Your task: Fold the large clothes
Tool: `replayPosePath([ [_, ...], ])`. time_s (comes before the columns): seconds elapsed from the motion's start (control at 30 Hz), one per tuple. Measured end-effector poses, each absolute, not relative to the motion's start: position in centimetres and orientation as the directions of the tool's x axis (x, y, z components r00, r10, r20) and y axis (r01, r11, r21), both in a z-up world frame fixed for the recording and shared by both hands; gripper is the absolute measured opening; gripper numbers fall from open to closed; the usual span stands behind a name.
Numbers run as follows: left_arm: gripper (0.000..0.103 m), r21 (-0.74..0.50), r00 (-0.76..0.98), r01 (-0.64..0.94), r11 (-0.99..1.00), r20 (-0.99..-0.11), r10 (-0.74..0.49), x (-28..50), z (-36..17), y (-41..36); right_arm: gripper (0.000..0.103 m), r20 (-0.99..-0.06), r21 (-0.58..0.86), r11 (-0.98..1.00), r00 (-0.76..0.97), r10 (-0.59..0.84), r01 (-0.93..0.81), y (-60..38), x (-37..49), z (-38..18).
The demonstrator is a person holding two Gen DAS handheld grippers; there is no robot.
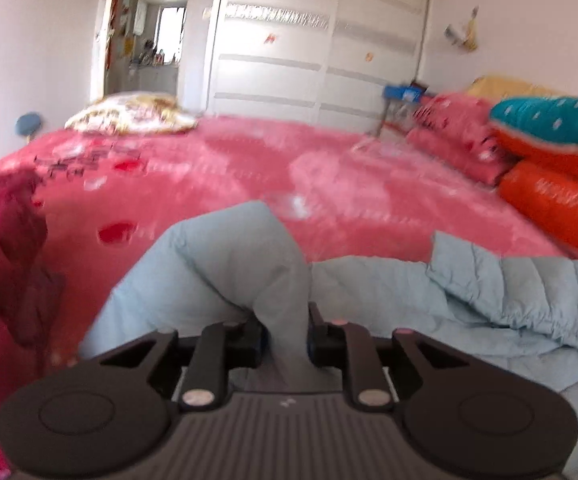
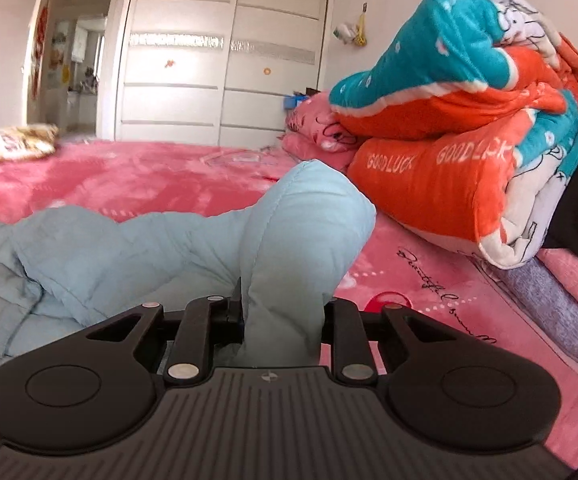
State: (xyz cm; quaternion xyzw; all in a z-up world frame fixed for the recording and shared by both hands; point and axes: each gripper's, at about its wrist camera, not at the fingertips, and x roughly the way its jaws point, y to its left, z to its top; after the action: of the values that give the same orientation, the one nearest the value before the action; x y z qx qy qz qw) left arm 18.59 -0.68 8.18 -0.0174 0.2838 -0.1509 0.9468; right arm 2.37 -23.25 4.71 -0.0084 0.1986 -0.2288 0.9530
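Fabric bunches in both clamps: we pinch the pale blue quilted jacket (image 1: pixel 489 300) with left gripper (image 1: pixel 285 336) and right gripper (image 2: pixel 283 312); its body sags between them on the pink bedspread (image 1: pixel 217 168).

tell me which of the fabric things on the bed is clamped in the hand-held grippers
The pale blue quilted jacket: both the left hand-held gripper and the right hand-held gripper pinch its folds. The orange-teal blanket and dark red garment lie untouched.

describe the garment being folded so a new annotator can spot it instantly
Start at the bed's pink plush bedspread. On its near side lies the pale blue quilted puffer jacket, pinched by both the left gripper and right gripper. It is the only pale, stitched-channel fabric there; the rolled blanket nearby is orange and teal.
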Motion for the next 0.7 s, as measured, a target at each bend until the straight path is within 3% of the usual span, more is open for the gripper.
replayPosePath([
  [0.1, 0.021, -0.081, 0.794, 0.277, 0.957, -0.542, -0.276, 18.1, 6.8, -0.8, 0.032, -0.424, -0.136, 0.895, 0.792, -0.440, 0.425, -23.4, 3.3, 2.9],
  [0.13, 0.021, -0.073, 0.797, 0.282, 0.957, -0.537, -0.276, 17.6, 6.7, -0.8, 0.039, -0.449, -0.133, 0.898, 0.782, -0.432, 0.420, -23.7, 3.4, 2.3],
  [0.23, 0.029, -0.058, 0.799, 0.299, 0.952, -0.531, -0.283, 16.2, 6.8, -0.1, 0.073, -0.477, -0.092, 0.893, 0.768, -0.428, 0.441, -25.0, 2.6, 1.9],
  [0.37, 0.040, -0.041, 0.814, 0.307, 0.951, -0.505, -0.285, 13.6, 8.1, 1.3, 0.093, -0.472, 0.091, 0.887, 0.804, -0.361, 0.452, -27.6, -0.2, 3.4],
  [0.43, 0.043, -0.033, 0.816, 0.320, 0.947, -0.498, -0.294, 11.7, 8.7, 2.1, 0.100, -0.452, 0.183, 0.885, 0.836, -0.311, 0.428, -28.8, -2.5, 4.4],
  [0.53, 0.047, -0.025, 0.787, 0.360, 0.933, -0.529, -0.318, 8.6, 8.9, 3.6, 0.100, -0.427, 0.300, 0.886, 0.880, -0.208, 0.354, -30.2, -7.0, 5.5],
  [0.7, 0.052, -0.127, 0.683, 0.409, 0.904, -0.615, -0.395, 3.3, 7.2, 7.2, 0.100, -0.376, 0.474, 0.866, 0.926, 0.037, 0.158, -30.3, -15.9, 4.8],
])
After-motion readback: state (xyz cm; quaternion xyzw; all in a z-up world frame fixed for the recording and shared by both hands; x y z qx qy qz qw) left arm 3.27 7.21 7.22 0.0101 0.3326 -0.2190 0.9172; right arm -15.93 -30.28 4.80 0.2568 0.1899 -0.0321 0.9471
